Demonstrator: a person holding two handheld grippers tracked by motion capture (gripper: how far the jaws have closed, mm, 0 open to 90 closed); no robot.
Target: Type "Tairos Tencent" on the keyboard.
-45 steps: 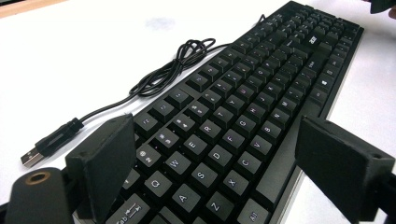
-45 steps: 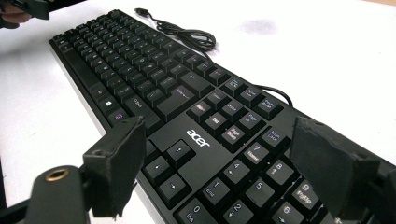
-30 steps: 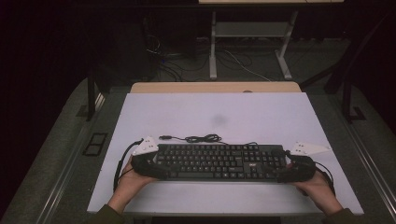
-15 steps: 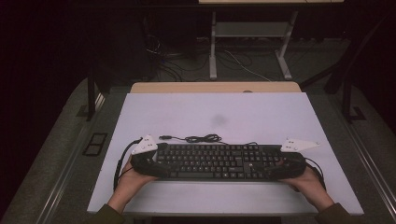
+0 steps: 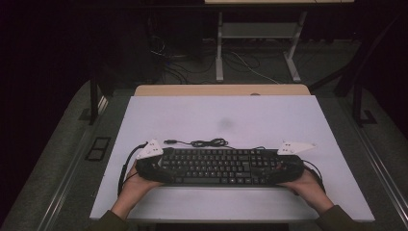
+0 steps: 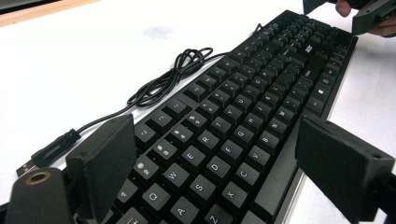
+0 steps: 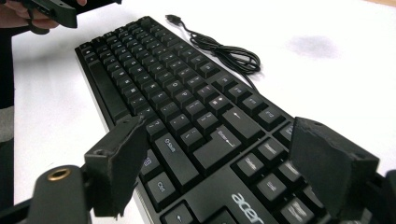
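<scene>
Black keyboard lying flat across the lower centre of the high view, on the near part of the white table. Own cable bundled loosely just behind the top edge, plug toward the upper left of the bundle. Left gripper at the keyboard's left end, jaws apart and straddling front and back edges around the Q-W-E keys; actual contact with the edges hard to tell. Right gripper at the right end, jaws likewise spread across the depth. Hands gripping each tool from the bottom edge of the frame.
</scene>
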